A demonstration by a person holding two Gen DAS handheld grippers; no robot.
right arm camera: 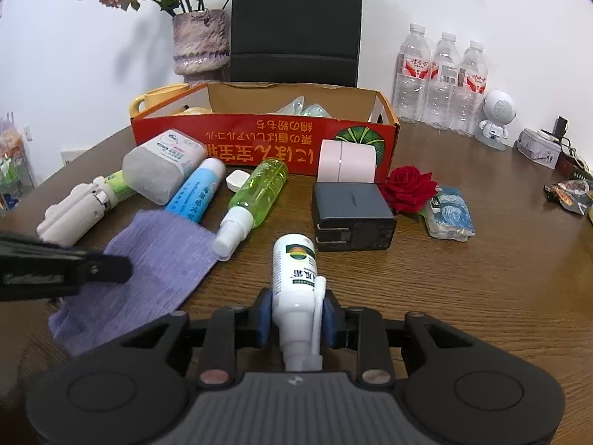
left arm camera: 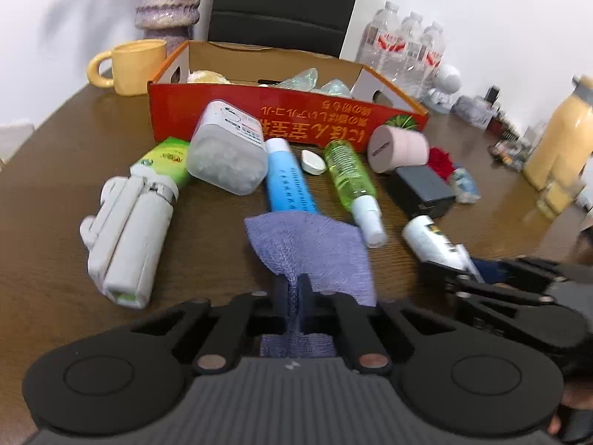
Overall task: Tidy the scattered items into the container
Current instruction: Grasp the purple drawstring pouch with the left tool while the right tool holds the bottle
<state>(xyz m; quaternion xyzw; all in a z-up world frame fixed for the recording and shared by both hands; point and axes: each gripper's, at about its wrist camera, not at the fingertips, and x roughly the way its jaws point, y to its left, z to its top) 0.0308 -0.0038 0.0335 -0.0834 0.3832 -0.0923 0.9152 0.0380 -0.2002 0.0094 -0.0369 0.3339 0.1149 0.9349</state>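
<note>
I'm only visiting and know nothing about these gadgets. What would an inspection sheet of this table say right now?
Surface: brown wooden table, crowded in the middle.
Job's things: red cardboard box already holds a few items; in front of it lie a purple cloth, blue tube, green spray bottle, pink roll, dark charger, red rose and a white spray bottle.
Clutter: yellow mug, water bottles, small white figurine.
Grippers: left gripper pinches the purple cloth; right gripper clamps the white spray bottle.
Cables: nothing seen clearly.
Surroundings: white wall, black chair back, vase of dried flowers.
</note>
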